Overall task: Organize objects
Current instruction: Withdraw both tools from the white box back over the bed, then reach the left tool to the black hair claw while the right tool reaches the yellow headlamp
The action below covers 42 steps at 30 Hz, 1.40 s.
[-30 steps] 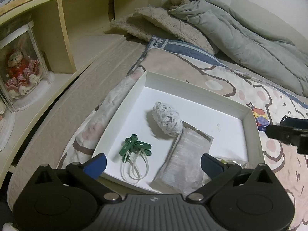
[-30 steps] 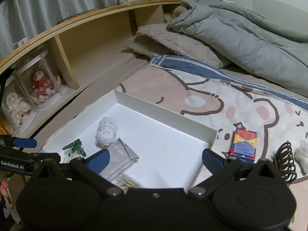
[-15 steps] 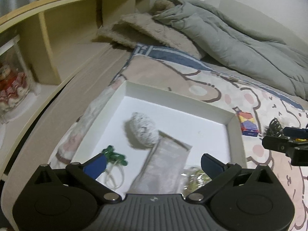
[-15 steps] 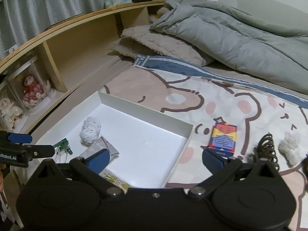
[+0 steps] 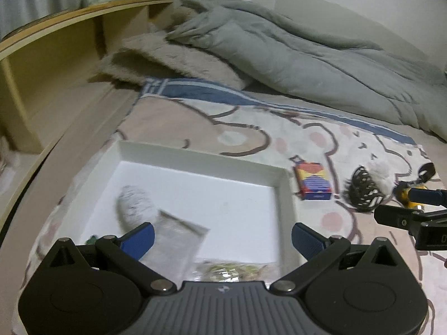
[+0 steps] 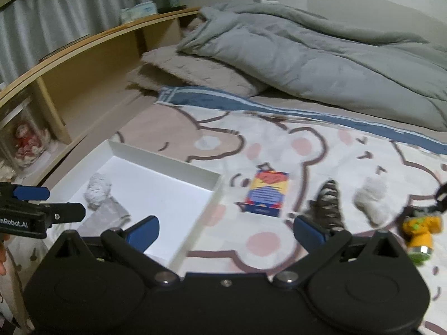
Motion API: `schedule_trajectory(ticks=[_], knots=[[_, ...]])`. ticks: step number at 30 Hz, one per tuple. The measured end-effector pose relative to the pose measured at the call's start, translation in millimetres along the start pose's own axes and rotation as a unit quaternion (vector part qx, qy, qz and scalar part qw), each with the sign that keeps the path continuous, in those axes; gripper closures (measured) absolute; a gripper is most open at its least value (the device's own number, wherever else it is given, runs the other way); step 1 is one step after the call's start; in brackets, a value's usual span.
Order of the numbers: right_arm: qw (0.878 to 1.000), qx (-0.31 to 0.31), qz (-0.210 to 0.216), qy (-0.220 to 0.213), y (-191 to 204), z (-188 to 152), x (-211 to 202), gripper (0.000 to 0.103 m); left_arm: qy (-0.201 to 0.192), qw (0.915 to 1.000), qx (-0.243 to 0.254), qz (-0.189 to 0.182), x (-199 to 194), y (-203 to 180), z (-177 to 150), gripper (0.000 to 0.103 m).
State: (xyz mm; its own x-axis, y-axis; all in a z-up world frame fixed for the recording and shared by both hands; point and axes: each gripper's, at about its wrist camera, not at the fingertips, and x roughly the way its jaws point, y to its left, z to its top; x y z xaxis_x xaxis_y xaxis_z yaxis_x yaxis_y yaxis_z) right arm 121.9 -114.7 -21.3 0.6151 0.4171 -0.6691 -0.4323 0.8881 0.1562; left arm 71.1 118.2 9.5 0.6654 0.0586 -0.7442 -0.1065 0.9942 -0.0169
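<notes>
A white tray (image 5: 285,192) lies on the bear-print blanket and holds a white wad (image 5: 134,205), a grey pouch (image 5: 176,240) and a clear packet (image 5: 232,269). To its right lie a colourful card box (image 6: 266,192), a black hair claw (image 6: 328,206), a white fluffy lump (image 6: 373,196) and a yellow toy (image 6: 420,230). My left gripper (image 5: 222,237) is open and empty above the tray's near edge. My right gripper (image 6: 226,230) is open and empty above the tray's right wall, short of the card box.
A wooden headboard shelf (image 6: 92,64) runs along the left, with a doll in a clear case (image 6: 26,142). A beige pillow (image 6: 195,72) and a grey duvet (image 6: 321,55) lie at the back. The tray also shows in the right wrist view (image 6: 167,164).
Both grippers have swung to the right, away from the shelf. The card box, hair claw, fluffy lump and yellow toy have come into view. Both stay open and empty.
</notes>
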Motion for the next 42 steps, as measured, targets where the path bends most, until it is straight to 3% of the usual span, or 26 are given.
schedule_trajectory(ticks=[25,32,42], knots=[[0.99,0.086,-0.112,-0.015,-137.8,-34.1,-62.2,0.0,0.004,0.9954,0.074,-0.061,28.6,-131.6,10.0,0.0],[0.984,0.106,-0.138,-0.021,-161.7,-35.5,-66.2,0.0,0.0,0.9951,0.067,-0.073,38.1,-150.7,12.3,0.0],[0.97,0.16,-0.182,-0.021,-198.0,-38.5,-53.2,0.0,-0.009,0.9913,0.03,-0.128,53.0,-171.8,26.0,0.002]])
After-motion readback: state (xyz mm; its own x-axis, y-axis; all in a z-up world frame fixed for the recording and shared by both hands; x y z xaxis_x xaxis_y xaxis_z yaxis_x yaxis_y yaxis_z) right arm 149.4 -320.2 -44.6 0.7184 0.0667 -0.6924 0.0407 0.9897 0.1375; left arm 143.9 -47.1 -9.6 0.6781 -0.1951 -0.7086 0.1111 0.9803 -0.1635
